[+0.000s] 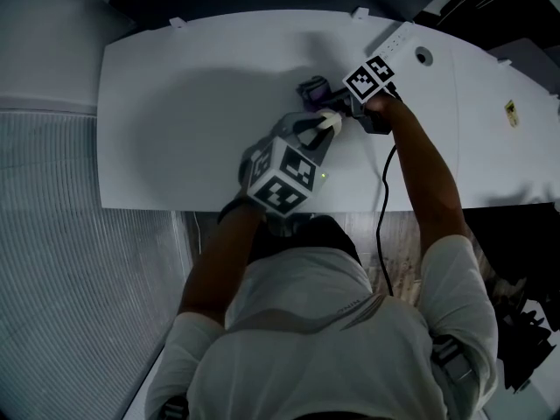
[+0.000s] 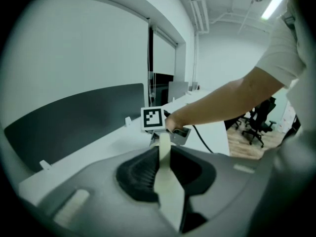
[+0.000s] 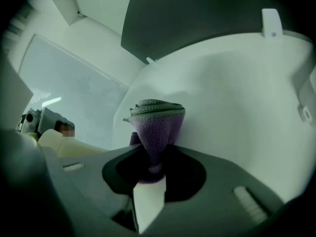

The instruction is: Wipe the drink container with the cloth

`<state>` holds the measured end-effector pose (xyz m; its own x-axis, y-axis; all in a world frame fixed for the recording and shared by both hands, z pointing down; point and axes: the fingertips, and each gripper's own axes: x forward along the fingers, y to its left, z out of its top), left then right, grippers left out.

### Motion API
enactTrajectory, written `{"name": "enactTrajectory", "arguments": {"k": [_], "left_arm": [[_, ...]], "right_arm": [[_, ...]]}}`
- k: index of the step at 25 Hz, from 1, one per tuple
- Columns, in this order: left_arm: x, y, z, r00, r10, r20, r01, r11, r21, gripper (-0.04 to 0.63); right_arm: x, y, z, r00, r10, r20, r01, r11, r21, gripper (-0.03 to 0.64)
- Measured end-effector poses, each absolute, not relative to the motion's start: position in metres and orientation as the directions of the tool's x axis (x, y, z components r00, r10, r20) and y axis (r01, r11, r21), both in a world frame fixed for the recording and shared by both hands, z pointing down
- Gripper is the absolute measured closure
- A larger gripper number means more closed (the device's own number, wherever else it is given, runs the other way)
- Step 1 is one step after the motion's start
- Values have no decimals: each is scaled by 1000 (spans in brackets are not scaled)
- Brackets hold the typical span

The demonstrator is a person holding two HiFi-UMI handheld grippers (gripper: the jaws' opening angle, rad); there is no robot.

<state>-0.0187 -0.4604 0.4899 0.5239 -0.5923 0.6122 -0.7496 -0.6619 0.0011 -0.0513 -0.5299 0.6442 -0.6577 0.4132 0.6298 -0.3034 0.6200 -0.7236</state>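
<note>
The right tool (image 3: pixel 150 176) is clamping a bunched purple cloth (image 3: pixel 157 125), grey-edged folds fanning over the white tabletop (image 3: pixel 237 112). The left tool (image 2: pixel 164 142) is sitting closed, nothing visible between its jaws.

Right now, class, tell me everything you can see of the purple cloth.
The cloth is purple, soft and fleecy-looking, with a greyish layered edge at its far end. It is bunched up: narrow where the right gripper pinches it, and flaring wider beyond the jaws. It is held over the white table, towards the table's far edge in the head view. Whether its free end touches the table cannot be told.
</note>
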Motion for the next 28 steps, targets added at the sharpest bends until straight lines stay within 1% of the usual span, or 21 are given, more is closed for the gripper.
{"name": "enactTrajectory", "arguments": {"k": [2, 4, 5, 8, 10, 11, 14, 17, 20, 25, 28], "left_arm": [[-17, -460, 489, 537, -600, 592, -755, -656, 21, 524], [-14, -456, 486, 565, -591, 575, -754, -653, 69, 428], [-13, -455, 483, 577, -590, 565, -752, -654, 84, 394], [-19, -449, 464, 595, -620, 511, -755, -650, 90, 391], [-31, -444, 444, 603, -661, 446, -767, -635, 96, 391], [-39, -441, 432, 600, -688, 407, -778, -621, 97, 394], [-69, -434, 400, 542, -786, 298, -833, -550, 66, 437], [-94, -421, 372, 497, -841, 216, -865, -499, 47, 474], [-109, -402, 342, 485, -862, 146, -874, -483, 54, 525], [-127, -374, 298, 491, -869, 54, -871, -488, 62, 586], [-137, -358, 279, 495, -868, 25, -868, -493, 56, 591]], "right_arm": [[-49, -533, 643, -686, 355, 636, -330, 626, -706, 522], [-41, -539, 634, -730, 265, 630, -353, 643, -680, 522], [-34, -543, 627, -753, 204, 626, -370, 655, -659, 522], [-5, -549, 596, -794, -37, 606, -467, 676, -570, 522], [16, -544, 572, -788, -205, 580, -544, 673, -501, 522], [25, -539, 559, -775, -281, 566, -582, 668, -465, 522], [54, -516, 521, -709, -479, 518, -689, 627, -363, 522], [71, -486, 476, -661, -613, 432, -746, 598, -293, 523], [78, -453, 426, -638, -693, 335, -769, 595, -234, 523], [75, -410, 345, -597, -785, 165, -802, 581, -141, 525], [69, -387, 308, -573, -814, 100, -820, 566, -91, 526]]}}
